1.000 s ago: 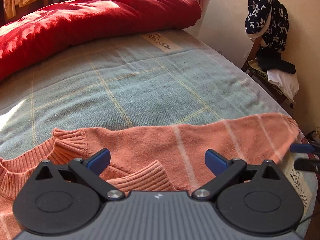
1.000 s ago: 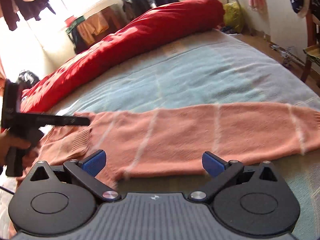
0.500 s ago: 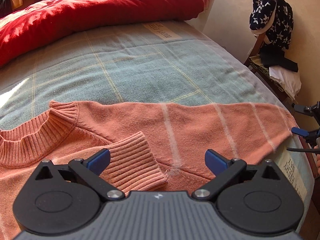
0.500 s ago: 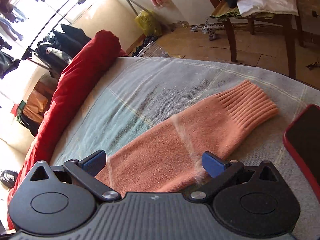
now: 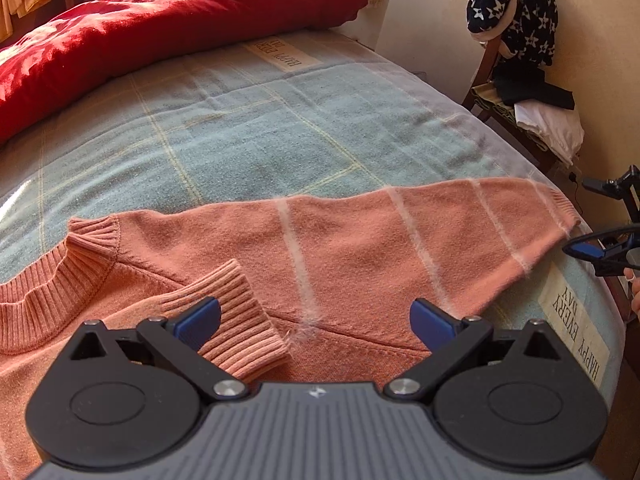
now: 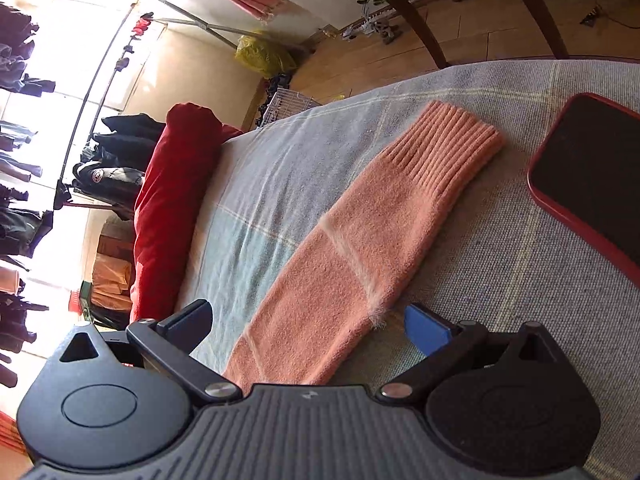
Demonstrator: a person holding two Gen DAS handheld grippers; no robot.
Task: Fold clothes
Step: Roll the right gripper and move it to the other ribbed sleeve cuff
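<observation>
A bed covered by a pale blue-grey blanket with thin yellowish check lines fills both views; a printed label reading "HAPPY EVERY DAY" sits near its right edge. A rolled red duvet lies along the far side of the bed. Beside the bed stands a wooden chair piled with a star-patterned dark garment and white cloth, against a cream wall. In the right wrist view the floor is wooden, dark clothes hang on a rack by a bright window, and a yellow bag sits against the wall. A dark phone in a red case lies on the blanket just beside the sleeve end. The salmon-orange knit sweater lies flat on the near part of the bed, crossed by thin pale fuzzy stripes, its ribbed collar to the left. One sleeve is folded in across the body, so that its ribbed cuff rests on the chest. The other sleeve stretches out straight toward the bed's edge, ending in a ribbed cuff. The left tongs hover low over the folded cuff, jaws wide apart and empty. The right tongs are spread wide over the outstretched sleeve, gripping nothing.
</observation>
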